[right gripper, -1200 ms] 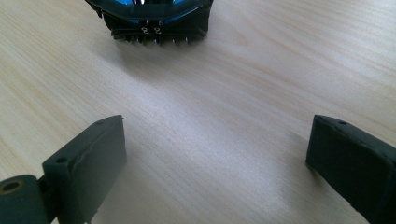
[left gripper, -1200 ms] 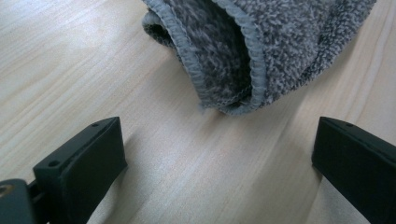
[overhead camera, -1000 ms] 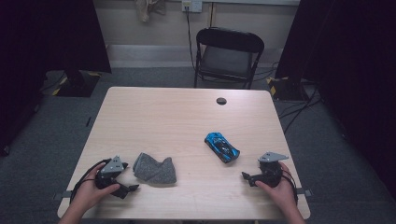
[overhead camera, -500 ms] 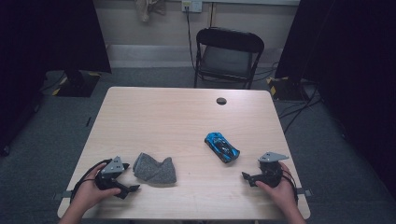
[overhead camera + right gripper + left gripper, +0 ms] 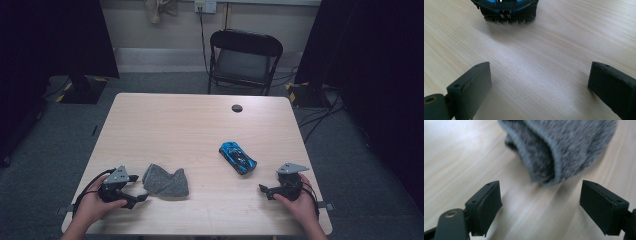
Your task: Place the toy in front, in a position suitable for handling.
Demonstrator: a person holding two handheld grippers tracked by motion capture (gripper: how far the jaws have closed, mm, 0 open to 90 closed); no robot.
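My left gripper (image 5: 136,191) sits at seven o'clock on the table (image 5: 190,125), jaws apart and just easing inward, nothing between them; the grey cloth (image 5: 166,181) lies just beyond. My right gripper (image 5: 264,189) rests at five o'clock, jaws wide, the blue toy car (image 5: 238,157) near, ahead.

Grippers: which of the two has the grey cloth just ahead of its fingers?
The left gripper: the grey cloth lies crumpled just ahead of it. The right gripper faces the blue toy car.
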